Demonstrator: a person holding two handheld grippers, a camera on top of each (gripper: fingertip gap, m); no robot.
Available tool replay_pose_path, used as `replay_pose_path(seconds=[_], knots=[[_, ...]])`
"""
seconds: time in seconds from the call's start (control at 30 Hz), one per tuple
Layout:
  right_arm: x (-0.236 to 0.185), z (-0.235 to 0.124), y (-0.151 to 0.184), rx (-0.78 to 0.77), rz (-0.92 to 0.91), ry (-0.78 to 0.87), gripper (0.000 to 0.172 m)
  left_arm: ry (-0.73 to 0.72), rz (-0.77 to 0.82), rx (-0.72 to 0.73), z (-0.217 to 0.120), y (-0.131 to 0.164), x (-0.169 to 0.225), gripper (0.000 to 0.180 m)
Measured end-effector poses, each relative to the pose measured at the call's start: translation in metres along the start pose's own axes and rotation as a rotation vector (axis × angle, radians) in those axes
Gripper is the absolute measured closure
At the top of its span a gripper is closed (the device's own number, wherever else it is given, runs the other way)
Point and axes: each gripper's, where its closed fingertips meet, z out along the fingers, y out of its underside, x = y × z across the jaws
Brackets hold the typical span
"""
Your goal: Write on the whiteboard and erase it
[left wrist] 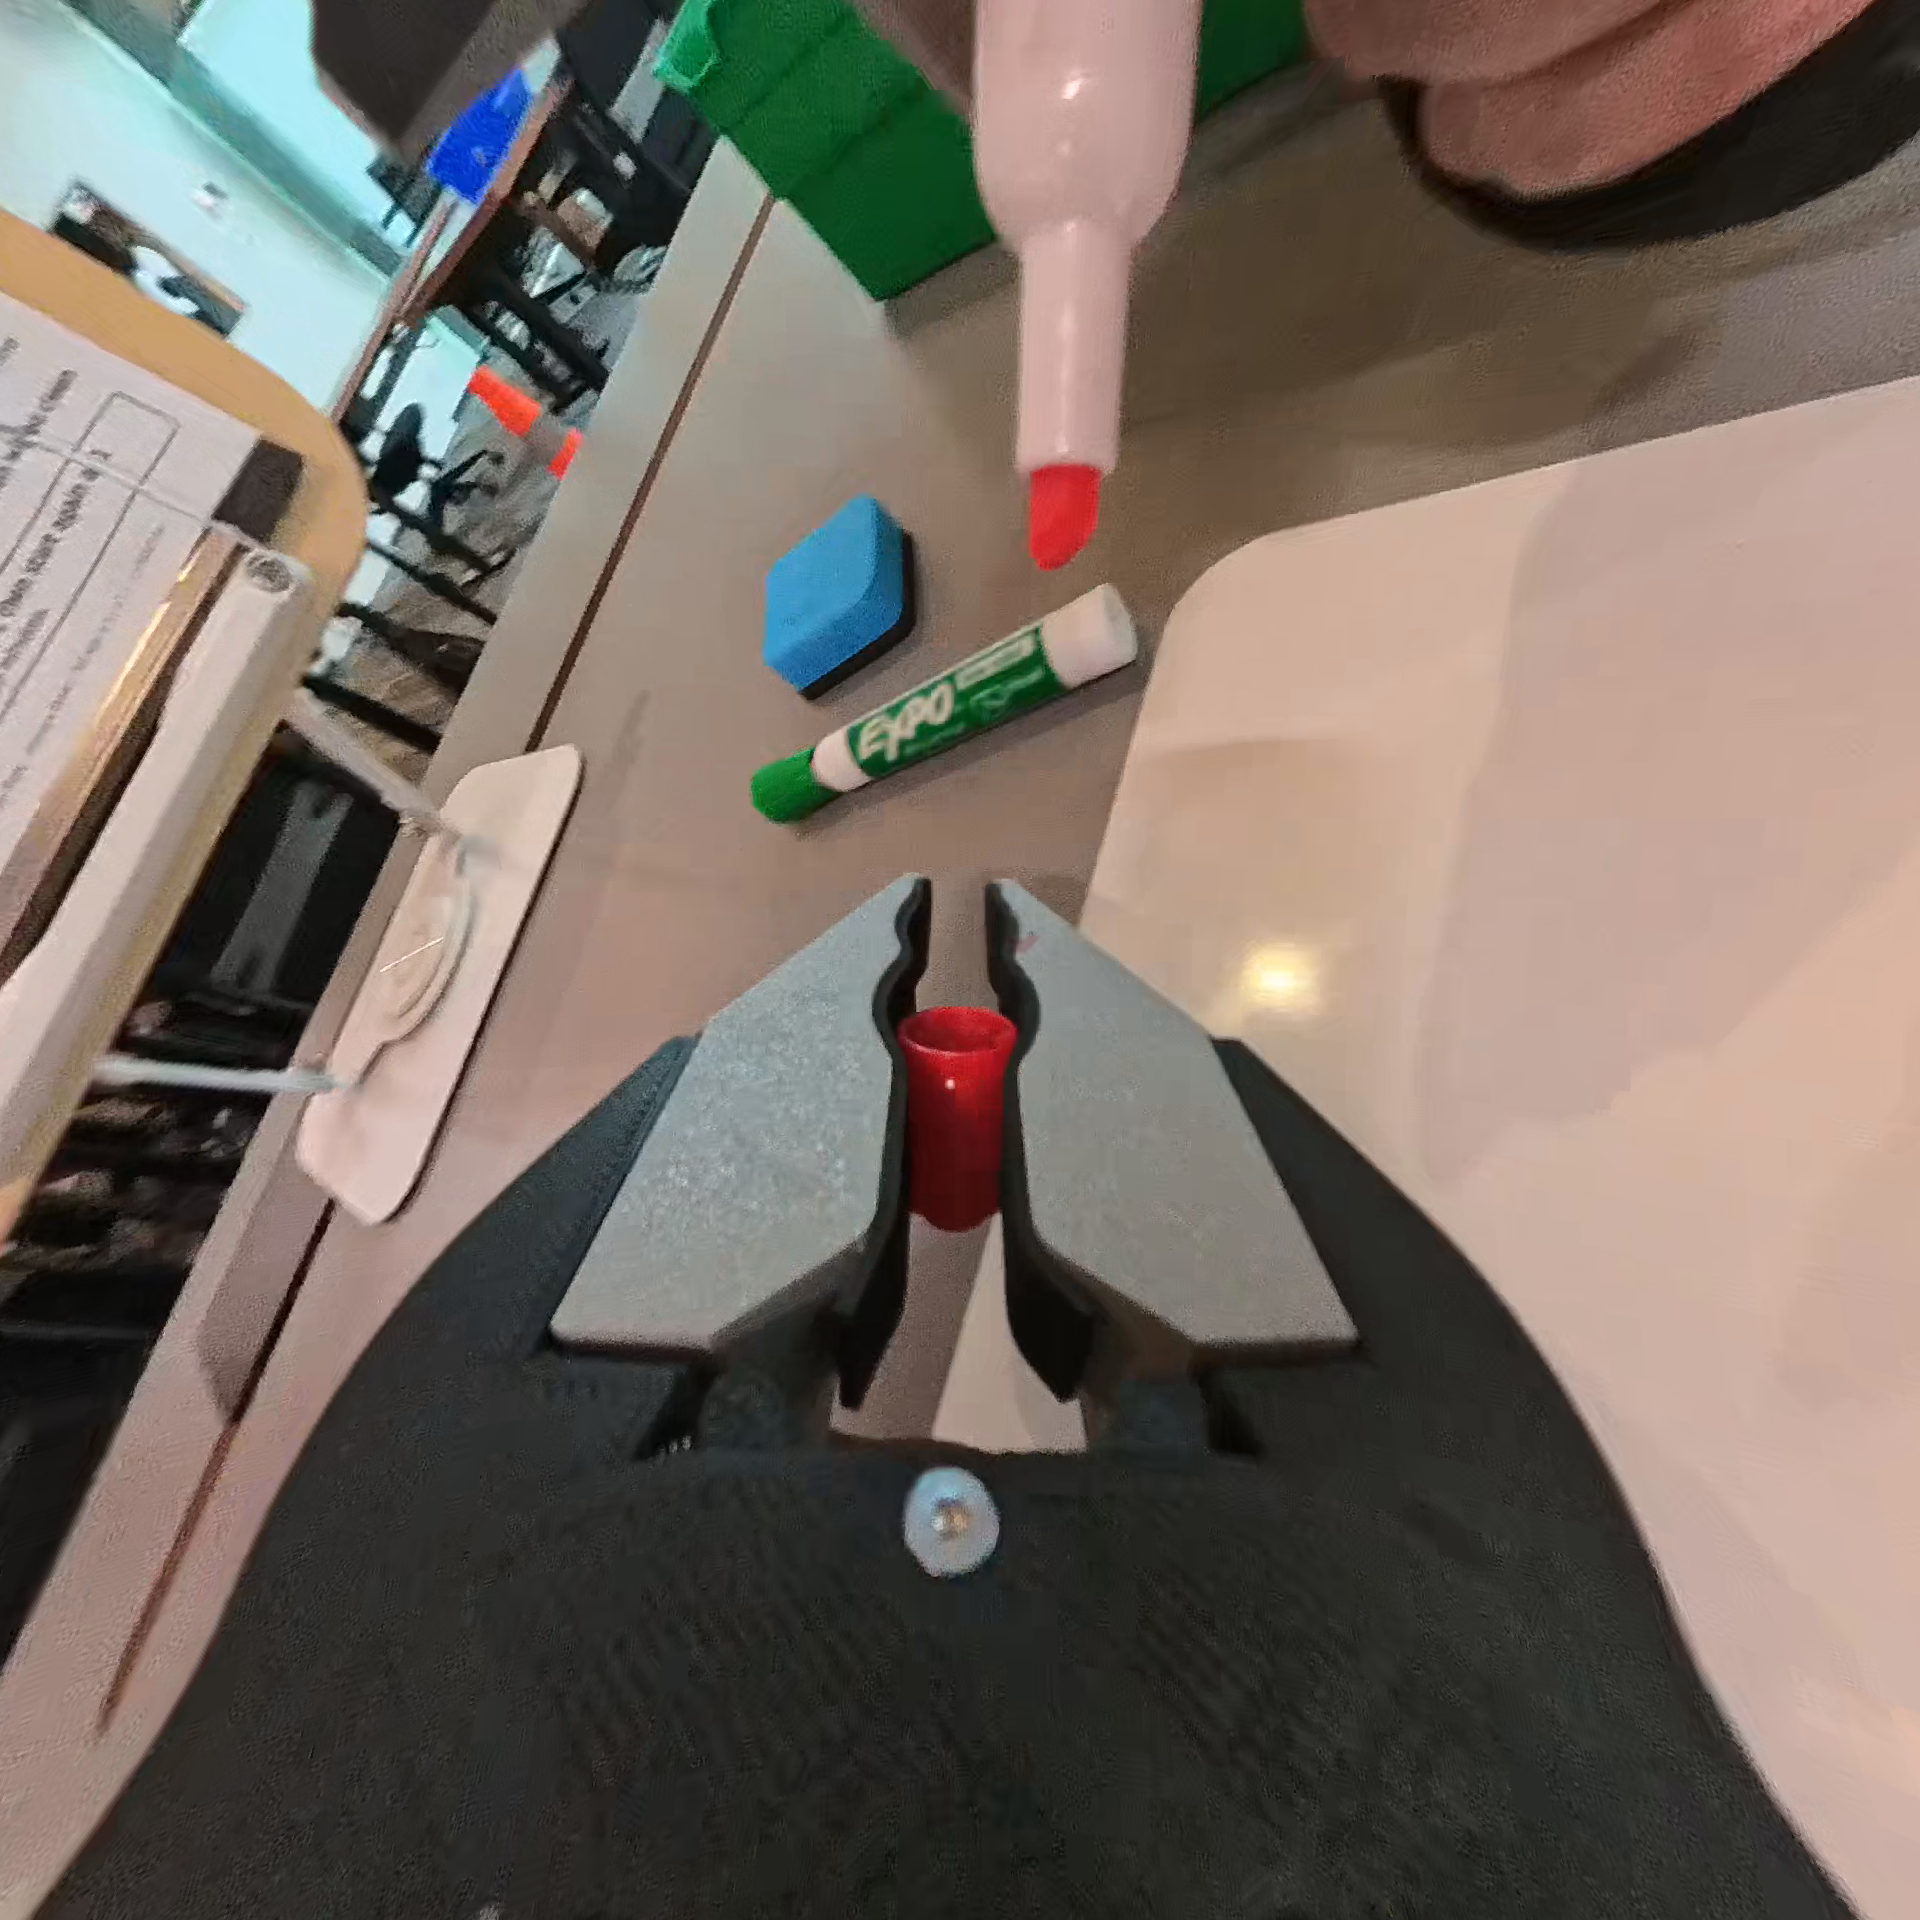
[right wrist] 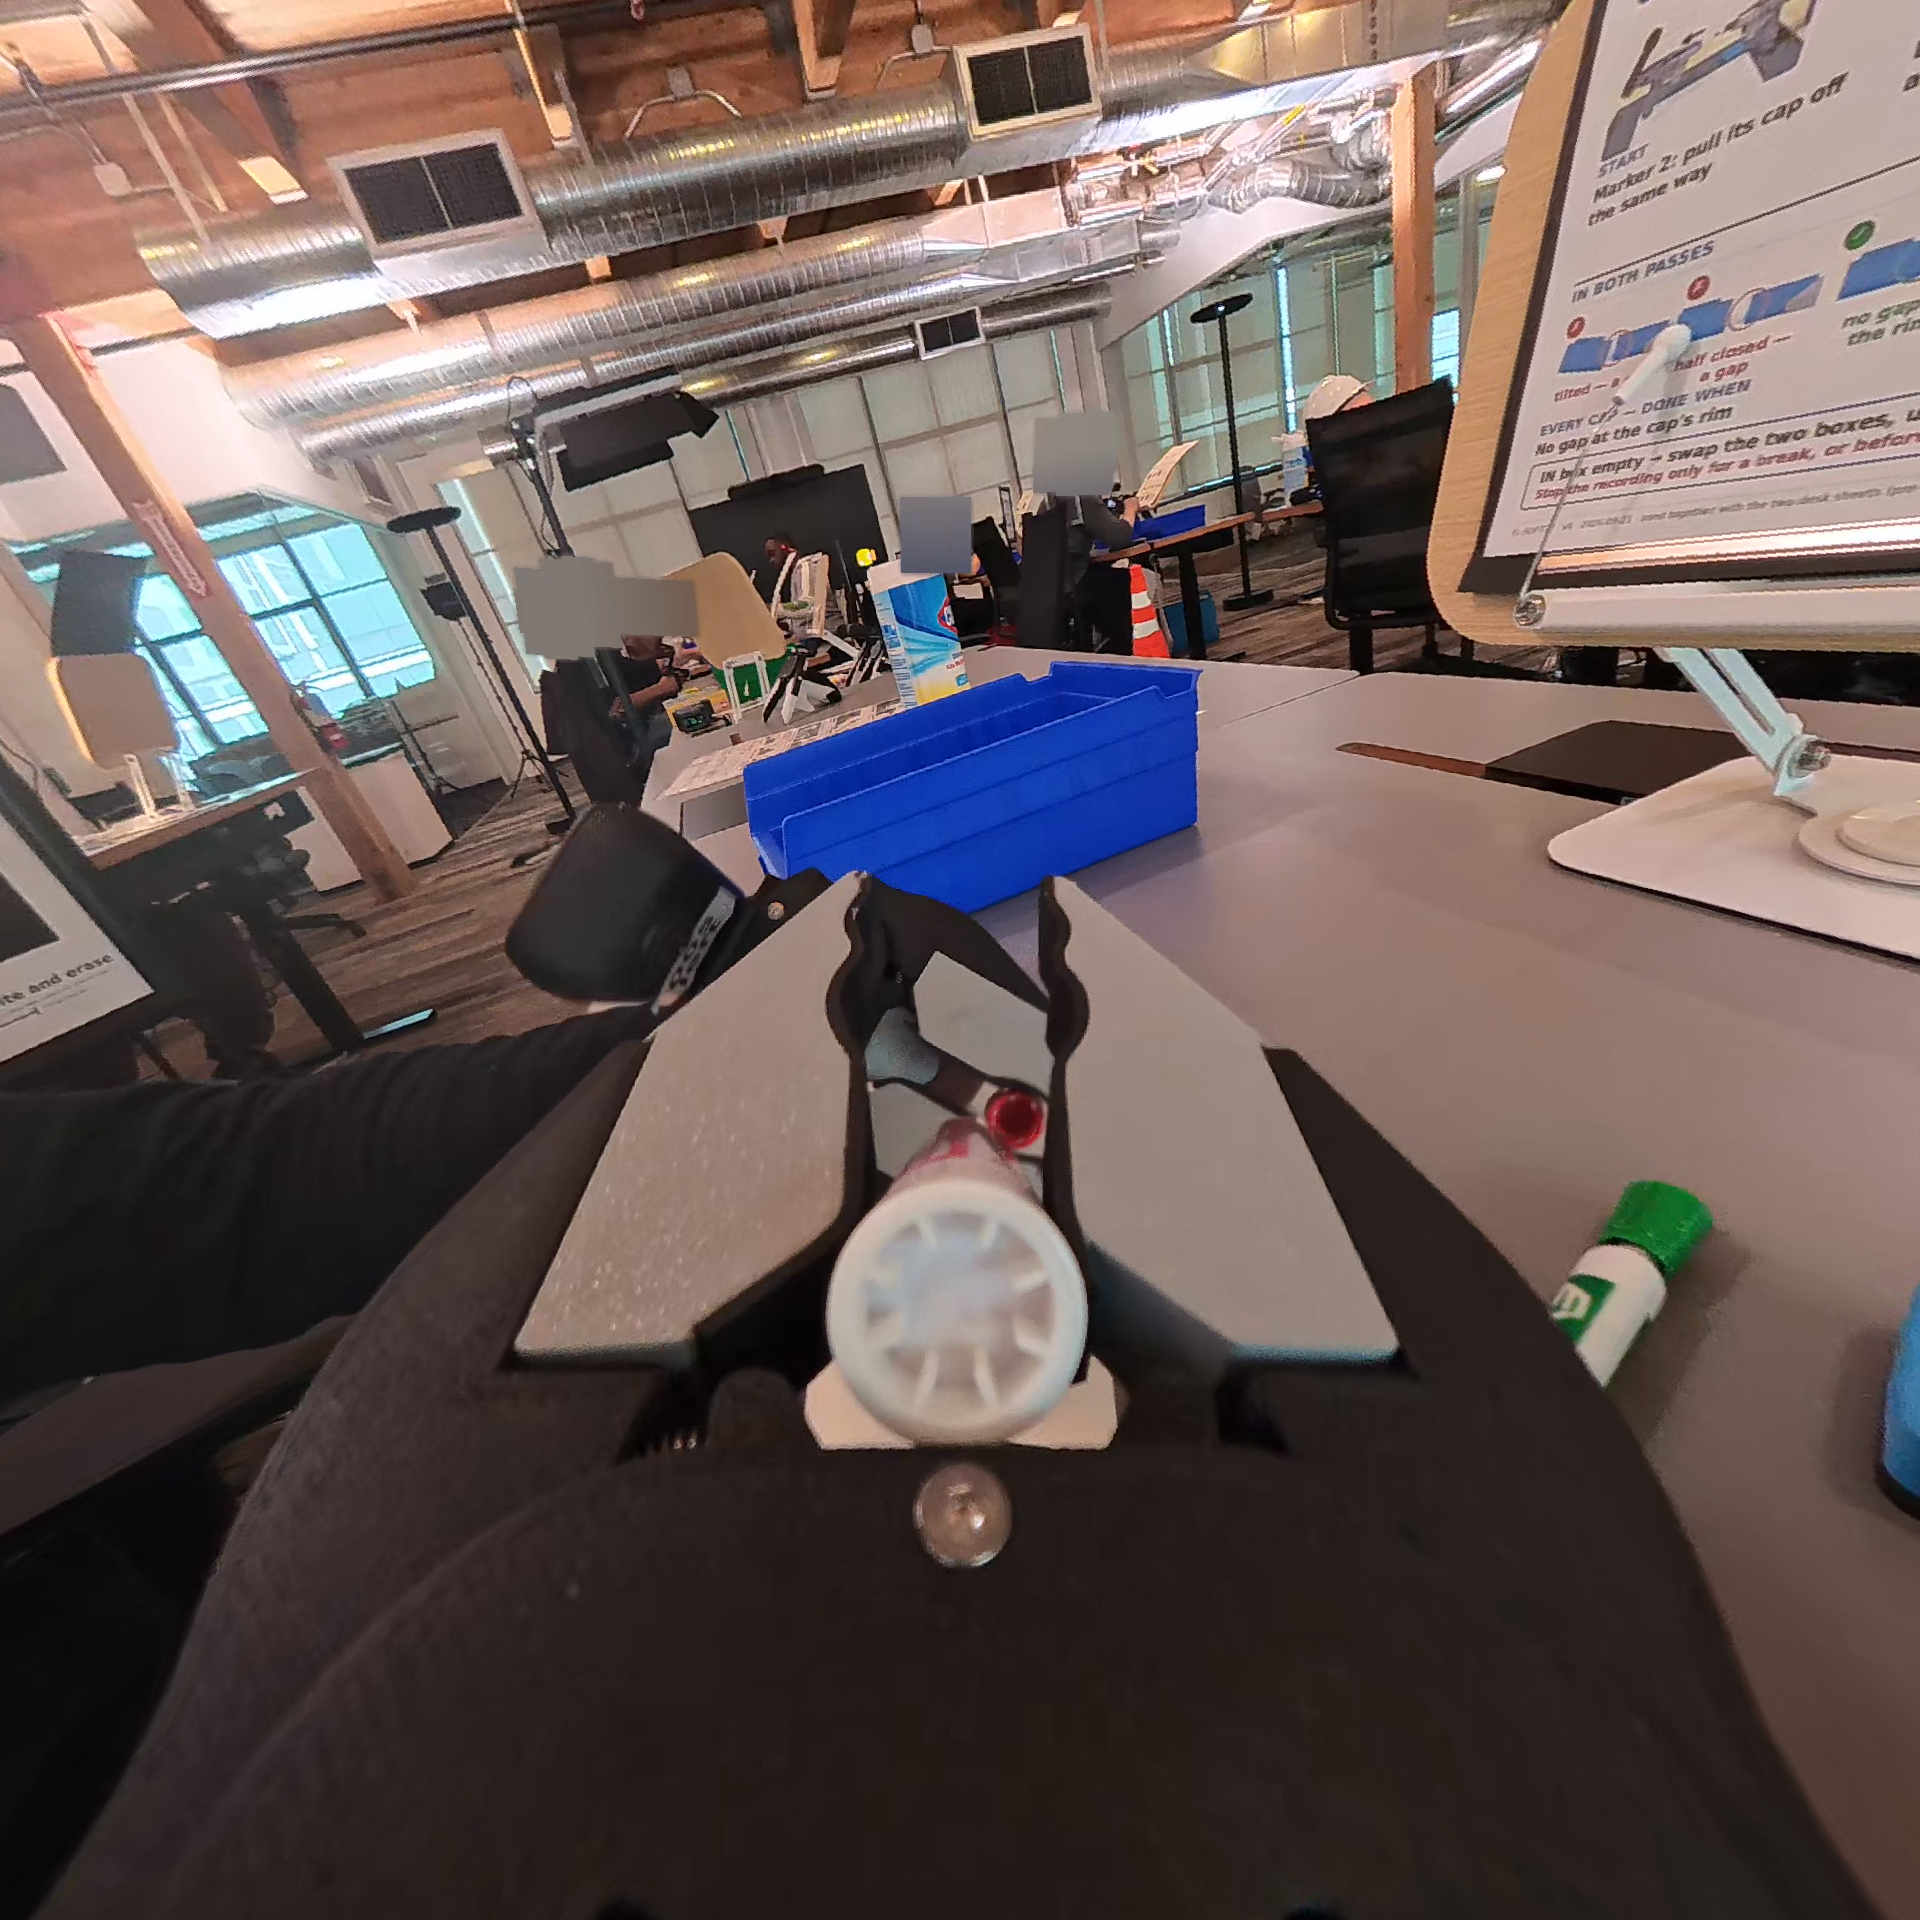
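In the left wrist view my left gripper (left wrist: pixel 958 894) is shut on a red marker cap (left wrist: pixel 956 1112), held deep between the pads with its open end facing forward. The uncapped red marker (left wrist: pixel 1081 208) hangs tip-down above the table, ahead of the cap and next to the whiteboard (left wrist: pixel 1507 831). In the right wrist view my right gripper (right wrist: pixel 956 894) is shut on that marker (right wrist: pixel 958 1314), its white rear end facing the camera. The red cap (right wrist: pixel 1013 1117) shows just beyond it, in the left gripper (right wrist: pixel 665 925).
A capped green marker (left wrist: pixel 945 707) and a blue eraser (left wrist: pixel 831 597) lie on the table left of the whiteboard; the green marker also shows in the right wrist view (right wrist: pixel 1621 1278). A green bin (left wrist: pixel 831 125), a blue bin (right wrist: pixel 977 769) and a document stand (right wrist: pixel 1766 862) stand around. Left tips to right tips: about 12 cm.
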Motion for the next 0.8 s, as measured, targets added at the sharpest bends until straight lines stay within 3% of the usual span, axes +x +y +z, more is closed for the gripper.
replay_pose_path(seconds=[0.03,0.13,0.4,0.8], knots=[[-0.003,0.0,0.0,0.0,0.0,-0.017,0.142,0.062,-0.026,0.046,-0.002,-0.008,0.009,0.172],[-0.016,0.001,-0.004,0.02,-0.011,-0.089,0.143,0.218,-0.125,0.111,-0.009,-0.022,0.028,0.172],[-0.04,0.004,-0.004,0.024,-0.049,-0.208,0.143,0.443,-0.271,0.323,-0.033,-0.066,0.052,0.172],[-0.044,0.009,0.007,-0.039,-0.112,-0.197,0.143,0.425,-0.267,0.361,-0.035,-0.073,0.052,0.172]])
